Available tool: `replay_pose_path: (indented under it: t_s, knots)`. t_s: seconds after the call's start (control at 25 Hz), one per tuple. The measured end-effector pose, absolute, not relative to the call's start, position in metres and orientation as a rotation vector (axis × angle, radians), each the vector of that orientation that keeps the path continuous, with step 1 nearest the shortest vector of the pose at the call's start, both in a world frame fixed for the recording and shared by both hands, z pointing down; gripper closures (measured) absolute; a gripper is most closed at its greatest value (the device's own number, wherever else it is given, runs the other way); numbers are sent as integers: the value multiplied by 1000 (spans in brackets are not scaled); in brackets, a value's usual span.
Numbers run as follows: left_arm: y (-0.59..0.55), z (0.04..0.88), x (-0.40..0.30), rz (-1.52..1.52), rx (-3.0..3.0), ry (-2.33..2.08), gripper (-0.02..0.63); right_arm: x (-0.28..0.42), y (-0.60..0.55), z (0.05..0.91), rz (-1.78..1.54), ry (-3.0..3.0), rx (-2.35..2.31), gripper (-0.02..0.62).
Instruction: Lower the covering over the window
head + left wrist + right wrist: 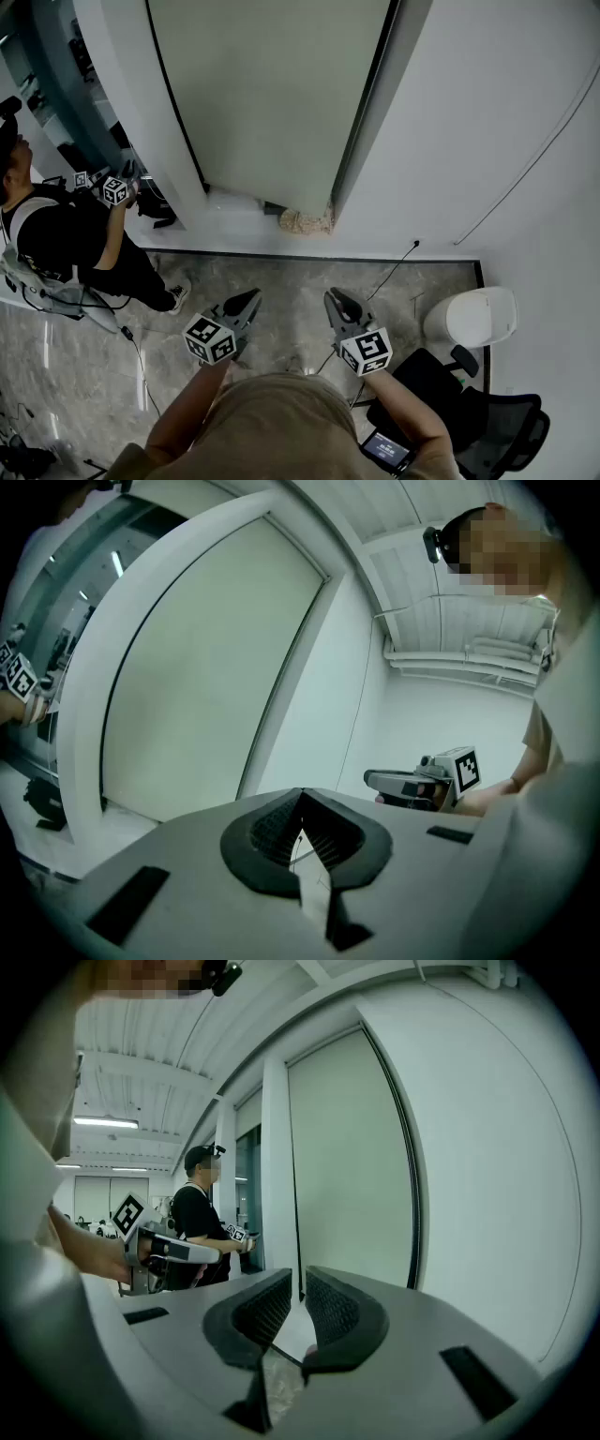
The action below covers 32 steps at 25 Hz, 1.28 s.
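Left gripper (301, 803): jaws pressed together, gripping nothing.
Right gripper (298, 1288): jaws a narrow gap apart, empty, level with the left gripper.
Blind (272, 94): pale, drawn down nearly to the sill inside the white frame (141, 112).
Floor (291, 277): grey marbled tile.
Room: white walls; black office chair (469, 412) and white bin (473, 317) at right; another person (66, 239) at left.

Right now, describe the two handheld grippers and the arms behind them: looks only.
The left gripper and right gripper match: grey bodies, tapering dark jaws lined with ribbed black pads, and a white cube printed with black square markers at each rear. No cable visibly runs from either. The person wears a tan short-sleeved shirt; the forearms are uncovered.
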<state>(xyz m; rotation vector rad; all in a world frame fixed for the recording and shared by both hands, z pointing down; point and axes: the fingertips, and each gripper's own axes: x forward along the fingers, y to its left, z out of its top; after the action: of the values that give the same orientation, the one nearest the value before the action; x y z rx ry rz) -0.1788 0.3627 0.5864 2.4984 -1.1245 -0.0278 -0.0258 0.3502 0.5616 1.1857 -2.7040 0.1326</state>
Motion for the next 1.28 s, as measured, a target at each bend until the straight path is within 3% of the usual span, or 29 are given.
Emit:
replay_pose_path:
  t_s: [0.68, 1.28]
  knots:
    - [352, 594, -225, -16, 2536, -1005, 591, -77, 354, 563, 249, -2696, 1324, 552]
    - [349, 597, -173, 25, 2528, -1014, 591, -24, 350, 563, 279, -2704, 1352, 552]
